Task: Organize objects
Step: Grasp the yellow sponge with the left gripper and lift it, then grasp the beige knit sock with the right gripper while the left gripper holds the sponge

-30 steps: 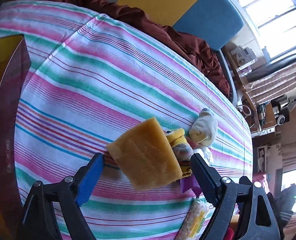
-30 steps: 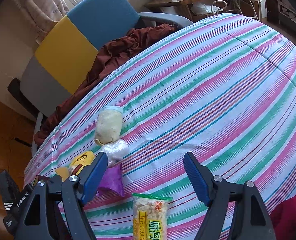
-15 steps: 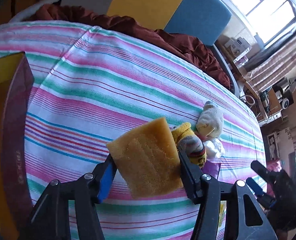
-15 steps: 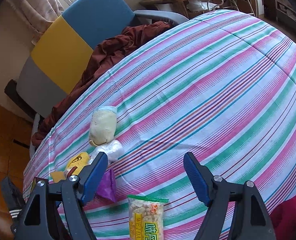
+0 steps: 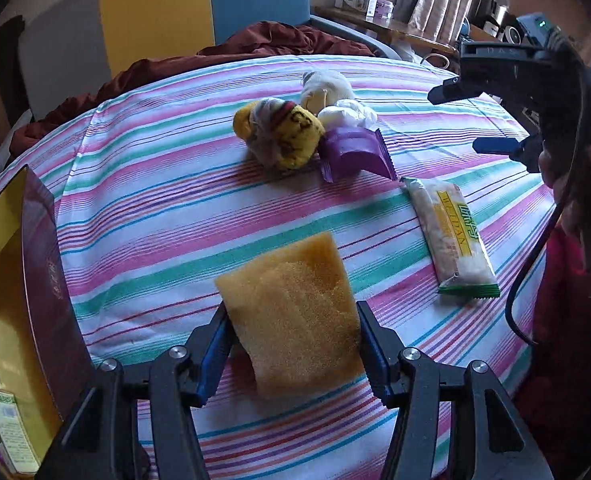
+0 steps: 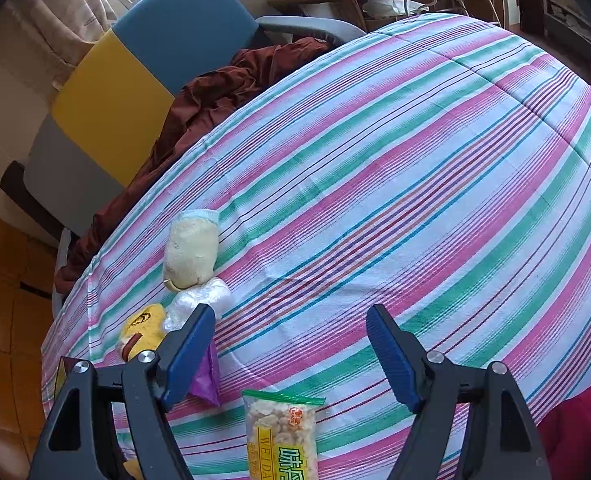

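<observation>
Over the striped tablecloth (image 5: 155, 184), the left gripper (image 5: 291, 340) has its blue-padded fingers (image 5: 211, 354) pressed in on both sides of a yellow sponge (image 5: 291, 312), pinching it clear of the cloth, the sponge tilted with its far edge pointing up the table. Beyond it sits the little cluster: a rolled yellow sock (image 5: 281, 134) with dark lettering, a cream-coloured sock (image 5: 325, 90) just behind, a crumpled white plastic bag (image 5: 349, 116) touching both, and a purple wrapper (image 5: 355, 154) right beside the yellow sock. Off to the right of the sponge, lying flat and apart from the cluster, is a long snack packet (image 5: 451, 234) with a green bottom seal. At the left edge stands a maroon box (image 5: 45, 276) with a yellow inside, on or beside the table edge, hard to say which. The right gripper (image 6: 291, 350) hangs over the cloth with its jaws spread wide and nothing between them; from its own camera the snack packet (image 6: 281, 436) lies just below the gap, the purple wrapper (image 6: 207, 380) peeks out behind the left-hand finger, and the cream sock (image 6: 191, 248) and white bag (image 6: 199, 304) sit further up-left. From the left camera that right gripper (image 5: 491, 120) shows at the upper right, above the table. Behind the table, a dark red blanket (image 6: 223, 92) is heaped on a blue, yellow and grey chair (image 6: 107, 108).
</observation>
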The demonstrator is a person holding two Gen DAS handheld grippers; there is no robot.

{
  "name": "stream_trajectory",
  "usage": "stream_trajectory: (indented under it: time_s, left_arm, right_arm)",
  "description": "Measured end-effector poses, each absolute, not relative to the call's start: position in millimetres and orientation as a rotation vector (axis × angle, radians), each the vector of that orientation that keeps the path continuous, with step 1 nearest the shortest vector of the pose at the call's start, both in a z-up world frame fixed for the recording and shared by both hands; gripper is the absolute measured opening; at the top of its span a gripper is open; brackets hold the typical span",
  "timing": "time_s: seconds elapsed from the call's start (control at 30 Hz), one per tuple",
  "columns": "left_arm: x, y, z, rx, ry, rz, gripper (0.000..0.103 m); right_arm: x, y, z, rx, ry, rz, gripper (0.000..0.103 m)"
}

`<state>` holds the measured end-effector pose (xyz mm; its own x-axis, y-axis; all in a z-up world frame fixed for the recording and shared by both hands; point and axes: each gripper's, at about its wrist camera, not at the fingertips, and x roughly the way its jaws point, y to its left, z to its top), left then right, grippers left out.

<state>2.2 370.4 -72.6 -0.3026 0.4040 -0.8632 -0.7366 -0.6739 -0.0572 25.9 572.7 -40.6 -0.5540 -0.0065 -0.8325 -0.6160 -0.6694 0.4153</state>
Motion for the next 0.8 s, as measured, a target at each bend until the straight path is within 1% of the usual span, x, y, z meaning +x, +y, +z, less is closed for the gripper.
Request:
stream_trajectory:
  time_s: [0.27, 0.5, 0.67, 0.8]
  left_arm:
    - [6, 369, -82, -1.091, 0.481, 2.078, 0.059]
    - [7, 362, -82, -1.07, 0.424, 2.067, 0.059]
    - [7, 359, -83, -1.055, 0.397, 2.062, 0.059]
    - [6, 357, -84, -1.052, 0.372, 2.057, 0.059]
  right_arm:
    - [20, 566, -44, -1.262, 0.95, 2.276, 0.079]
    - [14, 554, -40, -1.288, 0.95, 2.313, 0.079]
    - [-21, 546, -35, -1.332, 0.908, 2.348, 0.079]
    - [-66, 544, -45, -1.38, 0.887, 2.337, 0.079]
